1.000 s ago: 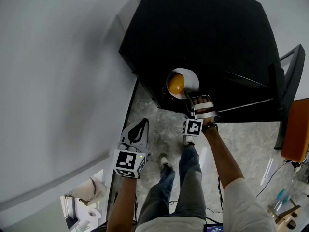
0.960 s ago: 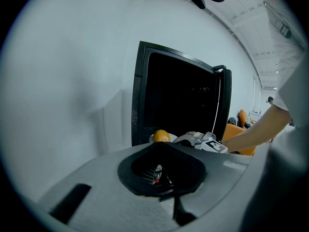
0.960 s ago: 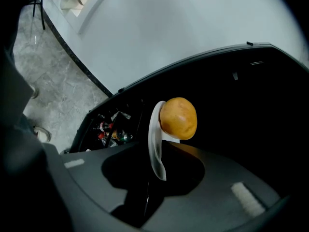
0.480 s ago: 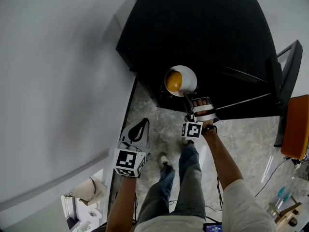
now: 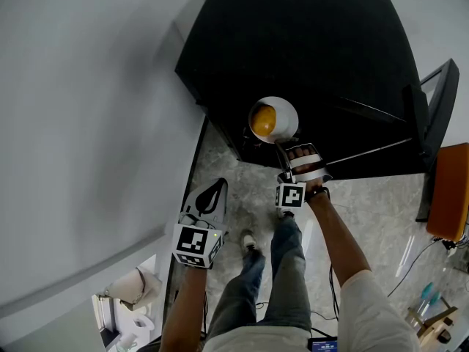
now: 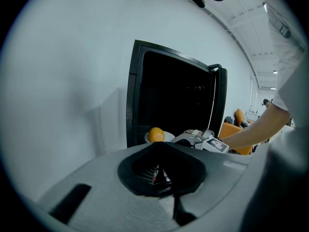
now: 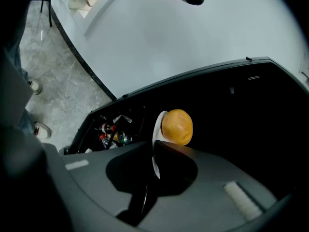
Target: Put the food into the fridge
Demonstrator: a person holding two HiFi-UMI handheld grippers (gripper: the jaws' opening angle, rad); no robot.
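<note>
Head view: the open black fridge (image 5: 308, 50) fills the upper middle, its front edge running above the marble floor (image 5: 366, 211). A white wall (image 5: 88, 123) closes the left side and the fridge door (image 5: 440, 116) stands open at the right, leaving free floor in between. The right gripper (image 5: 280, 147) reaches over that front edge with the white plate (image 5: 288, 112) at its tips, and the orange (image 5: 264, 122) sits on the plate's left half. The left gripper (image 5: 214, 185) hangs lower left, well apart from the plate, over the floor beside the wall. An orange chair (image 5: 448, 196) stands far right.

Left gripper view: its jaws (image 6: 158, 145) meet with nothing between them. Beyond them the orange (image 6: 156, 135) and plate (image 6: 167, 137) show at the fridge's (image 6: 169, 91) lower edge, with the right gripper (image 6: 203, 141) just beside them.

Right gripper view: the jaws (image 7: 155, 151) have just been closing and now pinch the plate's (image 7: 156, 127) near rim. The orange (image 7: 177, 126) rests just past the fingertips, untouched, against the dark interior (image 7: 251, 110). Bottles and cans (image 7: 111, 132) crowd a shelf lower left.
</note>
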